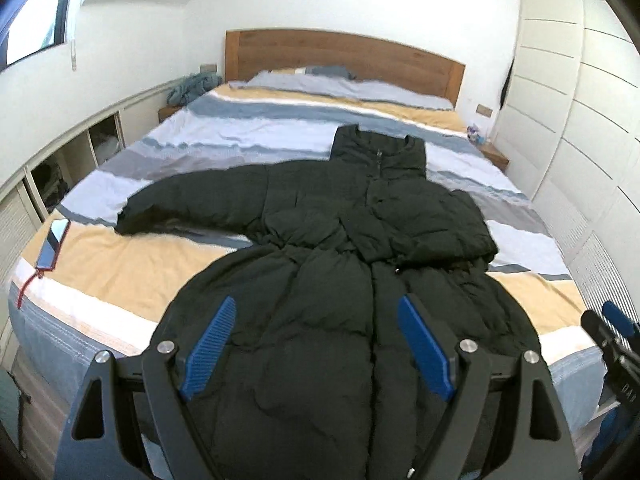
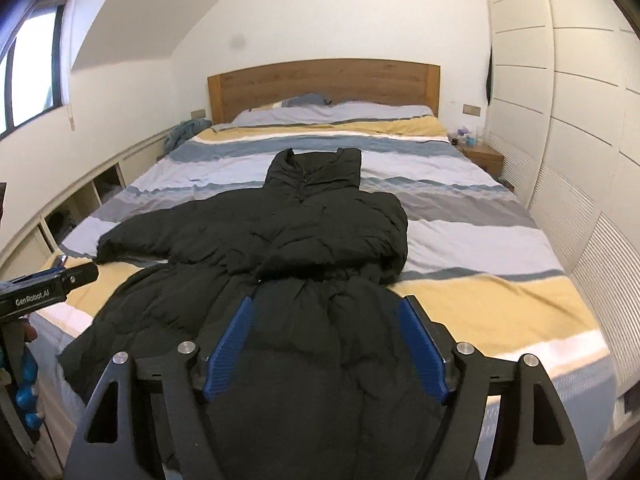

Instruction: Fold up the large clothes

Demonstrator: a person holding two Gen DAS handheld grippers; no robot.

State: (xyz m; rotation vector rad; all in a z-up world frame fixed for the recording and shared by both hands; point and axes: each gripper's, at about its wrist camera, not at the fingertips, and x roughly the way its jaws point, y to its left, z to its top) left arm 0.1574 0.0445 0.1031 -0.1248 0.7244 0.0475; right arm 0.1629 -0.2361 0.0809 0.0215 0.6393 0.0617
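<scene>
A long black puffer coat (image 1: 320, 248) lies face up on the striped bed (image 1: 120, 264), collar toward the headboard, hem hanging over the foot edge. Its left sleeve (image 1: 192, 200) stretches out flat; its right sleeve (image 1: 452, 224) is folded in over the chest. My left gripper (image 1: 318, 312) is open and empty, held above the coat's lower part. My right gripper (image 2: 328, 312) is open and empty above the coat (image 2: 304, 240) near its waist. The right gripper also shows at the left wrist view's right edge (image 1: 612, 328); the left gripper shows at the right wrist view's left edge (image 2: 48, 284).
A phone in a red case (image 1: 54, 244) lies on the bed near its left edge. A wooden headboard (image 1: 340, 56) stands at the far end, with nightstands (image 2: 484, 158) beside it. Low cubby shelves (image 1: 72, 160) run along the left wall, white wardrobes (image 2: 580, 140) along the right.
</scene>
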